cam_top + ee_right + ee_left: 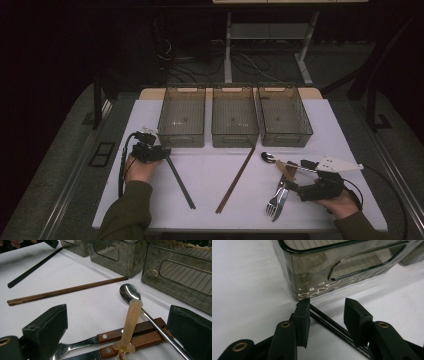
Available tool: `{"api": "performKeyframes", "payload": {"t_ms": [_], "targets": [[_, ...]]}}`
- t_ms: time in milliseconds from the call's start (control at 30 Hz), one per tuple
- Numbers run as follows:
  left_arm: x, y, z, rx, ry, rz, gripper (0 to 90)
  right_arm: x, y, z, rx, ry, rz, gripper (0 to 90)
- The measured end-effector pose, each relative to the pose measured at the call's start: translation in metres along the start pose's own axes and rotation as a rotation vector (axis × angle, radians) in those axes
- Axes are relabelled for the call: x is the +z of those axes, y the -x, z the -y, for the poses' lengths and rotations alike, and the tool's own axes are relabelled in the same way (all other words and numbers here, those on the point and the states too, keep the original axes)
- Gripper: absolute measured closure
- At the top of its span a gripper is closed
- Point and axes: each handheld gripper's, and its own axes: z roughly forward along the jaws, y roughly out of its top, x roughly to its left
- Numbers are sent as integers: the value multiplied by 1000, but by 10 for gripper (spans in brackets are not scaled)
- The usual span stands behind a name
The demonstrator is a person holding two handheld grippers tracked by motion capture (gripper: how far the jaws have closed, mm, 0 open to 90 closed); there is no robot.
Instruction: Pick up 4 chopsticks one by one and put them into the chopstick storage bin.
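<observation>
Two black chopsticks (180,182) lie side by side on the white table (210,175). My left gripper (164,152) is at their far end, open, its jaws either side of the black chopsticks (327,321) and apart from them. Two wooden-handled forks (277,197), a metal spoon (268,157) and a translucent amber stick (131,317) lie crossed at the right. My right gripper (292,186) hovers low over the fork handles (135,333), open wide, holding nothing. A pair of brown chopsticks (235,180) lies at the middle.
Three smoky see-through bins (181,117) (234,117) (283,116) stand in a row along the back of the table. The left bin's corner (297,287) is just beyond my left gripper (326,303). The right bin (180,272) is close behind the spoon (128,292).
</observation>
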Motion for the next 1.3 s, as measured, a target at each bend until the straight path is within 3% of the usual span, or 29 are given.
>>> {"api": "performKeyframes", "payload": {"t_ms": [167,467,700,1300], "targets": [[6,2,2,13,-12,-49,528,0,0,0,0,0,-1,36],[12,2,2,25,-29,-52,542,-1,-1,0,0,0,1,36],[12,2,2,43,-30,-68,603,-1,-1,1,0,0,2,36],[10,0,2,61,-38,-45,693,-1,-1,1,-1,-1,2,36]]}}
